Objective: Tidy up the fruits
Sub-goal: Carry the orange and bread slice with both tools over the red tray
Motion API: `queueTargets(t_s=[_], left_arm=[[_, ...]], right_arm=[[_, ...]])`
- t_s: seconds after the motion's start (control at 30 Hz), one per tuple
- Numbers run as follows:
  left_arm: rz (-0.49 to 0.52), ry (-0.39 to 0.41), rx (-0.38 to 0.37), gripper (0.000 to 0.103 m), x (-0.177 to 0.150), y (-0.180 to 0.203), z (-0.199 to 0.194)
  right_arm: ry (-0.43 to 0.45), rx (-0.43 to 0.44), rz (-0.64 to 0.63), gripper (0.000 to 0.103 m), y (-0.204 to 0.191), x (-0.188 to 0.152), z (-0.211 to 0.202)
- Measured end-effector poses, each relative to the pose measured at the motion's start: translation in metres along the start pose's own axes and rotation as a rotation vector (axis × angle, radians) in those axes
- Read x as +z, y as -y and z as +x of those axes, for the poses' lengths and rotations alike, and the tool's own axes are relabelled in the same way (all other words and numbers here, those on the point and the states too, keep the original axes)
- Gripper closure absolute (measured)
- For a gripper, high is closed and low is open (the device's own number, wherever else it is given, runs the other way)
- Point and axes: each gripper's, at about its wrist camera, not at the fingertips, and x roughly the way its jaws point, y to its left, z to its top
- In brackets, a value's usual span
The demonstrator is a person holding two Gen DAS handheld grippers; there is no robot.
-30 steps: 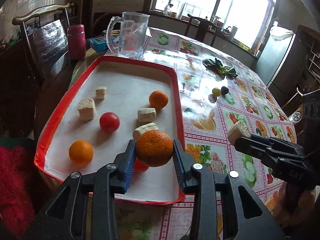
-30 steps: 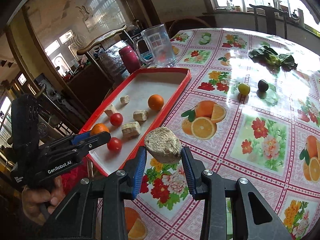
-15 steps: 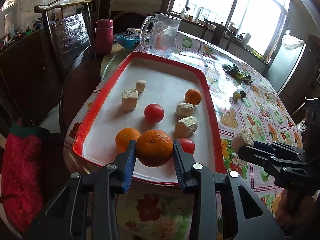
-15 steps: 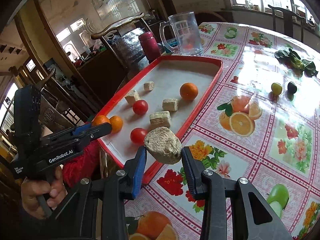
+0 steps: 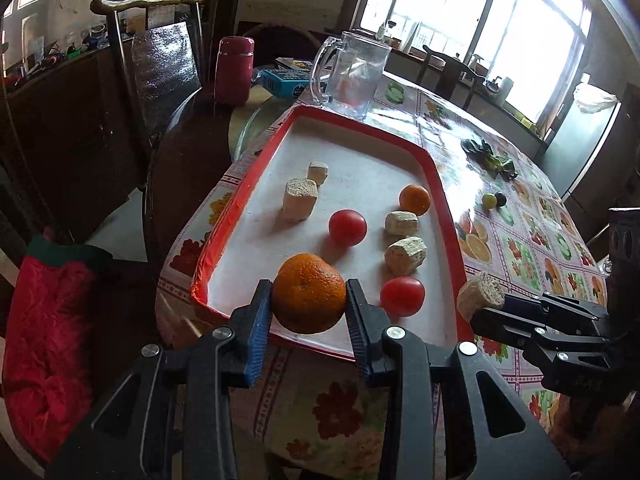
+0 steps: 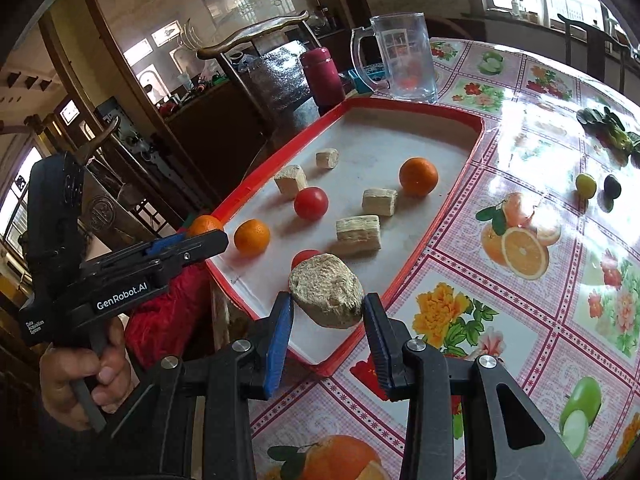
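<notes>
A: Gripping what, the left claw [image 5: 308, 300]?
B: An orange [image 5: 309, 293], above the red tray's [image 5: 224, 216] near edge.
A: The right claw [image 6: 326, 308]?
B: It clamps a tan chunk [image 6: 326, 290] over the tray's corner.

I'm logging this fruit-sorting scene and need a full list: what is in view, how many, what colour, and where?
Rectangular tray: one, red rim, white floor, on the table.
Oranges: three, orange; two on the tray, one held.
Round tomatoes: two, red, on the tray.
Tan fibrous chunks: five; four on the tray, one held.
Clear glass mug: one, beyond the tray.
Maroon flask: one, left of the mug.
Small round fruits: one yellow-green, one dark, on the tablecloth.
Left gripper: black, blue pads, shut on the orange.
Right gripper: black, blue pads, shut on a chunk.
</notes>
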Motion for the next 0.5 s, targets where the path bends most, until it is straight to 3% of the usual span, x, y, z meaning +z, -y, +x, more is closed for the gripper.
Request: queueTargets(t_s=[0.5], left_arm=[[-0.025,-0.020,0.048,0.070,0.007,-0.025,0.017]], right_arm=[[-0.049,-0.010,-0.036,0.066,-0.009,0.004,0.027]])
